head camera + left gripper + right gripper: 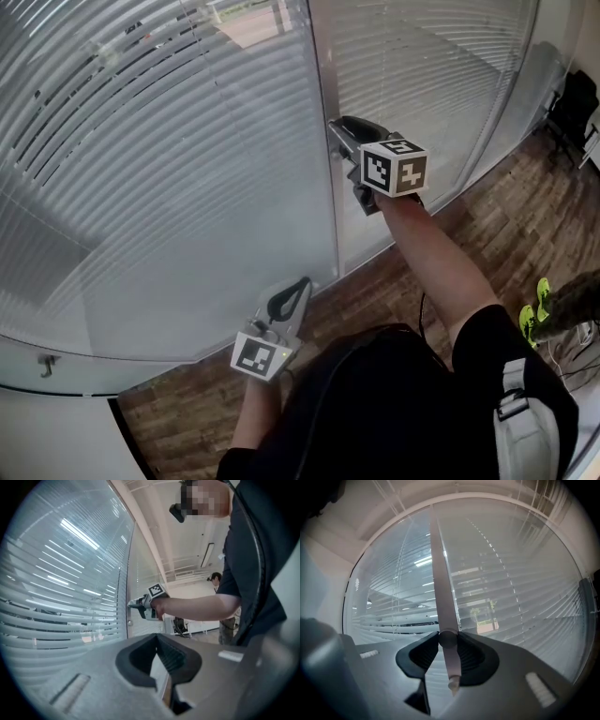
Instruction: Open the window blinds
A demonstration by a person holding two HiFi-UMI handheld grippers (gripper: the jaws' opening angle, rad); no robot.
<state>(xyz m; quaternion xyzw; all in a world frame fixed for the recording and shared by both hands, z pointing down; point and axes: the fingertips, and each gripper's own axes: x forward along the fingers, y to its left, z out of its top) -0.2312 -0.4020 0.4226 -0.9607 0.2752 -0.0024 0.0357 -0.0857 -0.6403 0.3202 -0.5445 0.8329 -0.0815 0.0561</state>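
Right gripper [349, 127]: clamped on what seemed a small knob [448, 638].
Left gripper [292, 298]: jaws together, empty.
Knob: likely stiff, smooth; gripped across its sides.
Blinds [169, 169]: light, flimsy.

You're standing on a brown wood-plank floor [487, 225]; it shows to the right of your arm and again in a strip at lower left, running along the foot of the curved window wall [187, 309]. In the far right corner a dark office chair [574, 108] stands on the planks near the glass. At lower right a pair of yellow-green shoes [534, 314] is planted on the floor, with what looks like a trouser leg above them.
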